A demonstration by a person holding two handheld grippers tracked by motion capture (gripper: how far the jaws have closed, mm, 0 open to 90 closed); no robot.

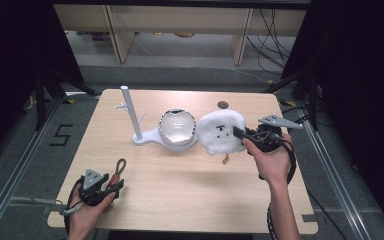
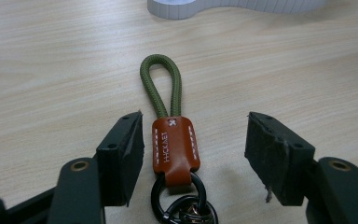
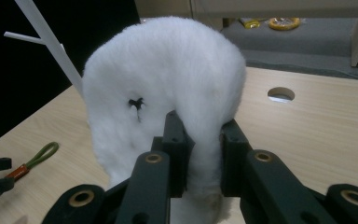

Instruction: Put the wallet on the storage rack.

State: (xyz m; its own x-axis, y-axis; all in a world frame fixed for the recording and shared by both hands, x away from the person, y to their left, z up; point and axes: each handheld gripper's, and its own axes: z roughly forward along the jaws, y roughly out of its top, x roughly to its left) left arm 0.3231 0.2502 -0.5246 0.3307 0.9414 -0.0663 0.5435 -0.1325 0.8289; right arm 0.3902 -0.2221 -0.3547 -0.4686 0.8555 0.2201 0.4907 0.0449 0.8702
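We see a pale wooden counter [image 1: 180,175] with a small round hole [image 1: 223,105] near its far edge. On it stand a white branched stand [image 1: 139,125] with a silvery bowl [image 1: 177,126] on its base, a fluffy white plush [image 1: 221,131] beside that, and a green-looped keychain [image 1: 116,172] lying near the left front corner.

Colours on the pale wood tabletop

The tabletop [image 1: 180,185] is light beige wood with fine grain lines. The plush toy [image 3: 168,79] is fluffy white with small black stitched marks for its face. The key strap [image 2: 168,98] has an olive-green cord loop, a rust-orange leather tab with white stitching and a stamped pale word, and dark metal rings. The stand [image 1: 140,137] is plain white, and the bowl [image 1: 177,127] on its base is silvery with a dark rim. Both grippers, left gripper [image 2: 193,149] and right gripper [image 3: 200,154], are black with brass-coloured rivets; each carries a grey plate on top.
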